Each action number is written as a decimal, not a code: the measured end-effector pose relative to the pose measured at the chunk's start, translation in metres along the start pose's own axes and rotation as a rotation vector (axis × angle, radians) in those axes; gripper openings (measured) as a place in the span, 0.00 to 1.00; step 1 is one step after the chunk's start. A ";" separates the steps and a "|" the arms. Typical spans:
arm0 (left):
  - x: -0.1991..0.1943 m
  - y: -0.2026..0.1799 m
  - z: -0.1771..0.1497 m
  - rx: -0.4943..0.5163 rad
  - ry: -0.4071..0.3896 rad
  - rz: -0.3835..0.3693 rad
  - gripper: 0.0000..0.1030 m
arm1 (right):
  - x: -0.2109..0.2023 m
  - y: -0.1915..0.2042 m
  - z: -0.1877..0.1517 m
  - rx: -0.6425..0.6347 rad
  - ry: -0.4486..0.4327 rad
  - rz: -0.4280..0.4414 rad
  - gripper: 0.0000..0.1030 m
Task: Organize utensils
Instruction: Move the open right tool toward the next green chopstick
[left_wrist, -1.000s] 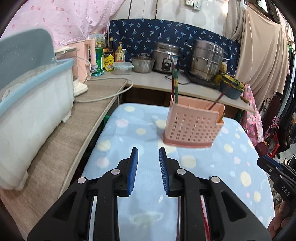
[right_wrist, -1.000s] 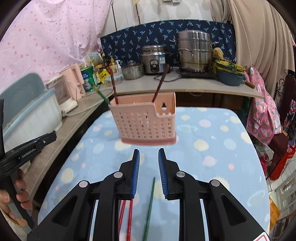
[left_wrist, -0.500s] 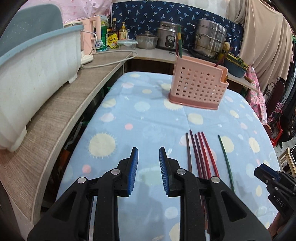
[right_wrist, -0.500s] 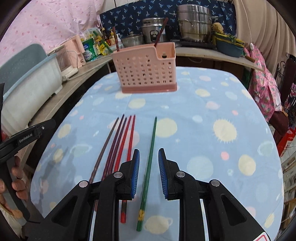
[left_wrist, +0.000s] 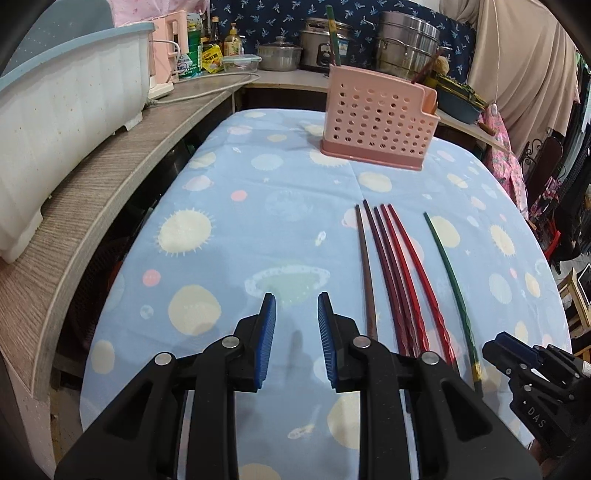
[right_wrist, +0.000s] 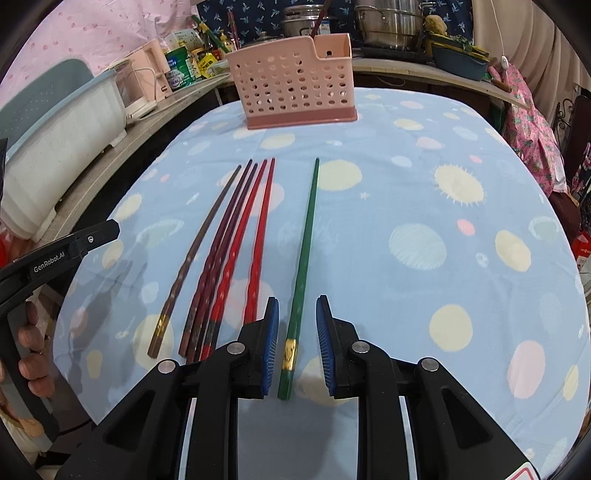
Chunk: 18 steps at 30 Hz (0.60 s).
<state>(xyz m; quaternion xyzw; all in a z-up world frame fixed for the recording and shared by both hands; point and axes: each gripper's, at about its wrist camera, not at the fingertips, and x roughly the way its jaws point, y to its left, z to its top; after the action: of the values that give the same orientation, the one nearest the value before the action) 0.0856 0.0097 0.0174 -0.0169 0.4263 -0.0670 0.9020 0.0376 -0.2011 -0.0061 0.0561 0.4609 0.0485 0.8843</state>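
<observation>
A pink perforated utensil holder (left_wrist: 376, 122) (right_wrist: 295, 88) stands at the far end of the blue dotted tablecloth, with a few chopsticks upright in it. Several brown and red chopsticks (right_wrist: 229, 243) (left_wrist: 391, 266) lie side by side on the cloth. A single green chopstick (right_wrist: 304, 251) (left_wrist: 448, 273) lies to their right. My right gripper (right_wrist: 294, 332) is open, low over the cloth, with the green chopstick's near end between its fingers, untouched. My left gripper (left_wrist: 296, 325) is open and empty, left of the chopsticks.
A wooden counter (left_wrist: 92, 206) with a white and blue dish tub (left_wrist: 55, 122) runs along the left. Pots, a rice cooker and bottles (left_wrist: 317, 44) stand on the back counter. The table's right edge drops off toward clothes and chairs (right_wrist: 554, 158).
Both grippers have pulled back from the holder and tilted down toward the cloth. The right gripper now straddles the green chopstick's near end. Both stay open.
</observation>
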 end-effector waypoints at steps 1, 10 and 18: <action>0.001 -0.001 -0.002 0.003 0.005 -0.002 0.22 | 0.001 0.001 -0.003 -0.001 0.006 0.001 0.20; 0.003 -0.009 -0.013 0.015 0.033 -0.015 0.22 | 0.008 0.005 -0.016 -0.011 0.037 0.008 0.20; 0.005 -0.011 -0.020 0.013 0.055 -0.027 0.26 | 0.009 0.004 -0.019 -0.015 0.040 -0.001 0.16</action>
<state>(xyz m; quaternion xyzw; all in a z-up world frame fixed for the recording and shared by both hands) 0.0723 -0.0009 0.0018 -0.0148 0.4503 -0.0826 0.8889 0.0265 -0.1948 -0.0237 0.0485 0.4781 0.0527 0.8754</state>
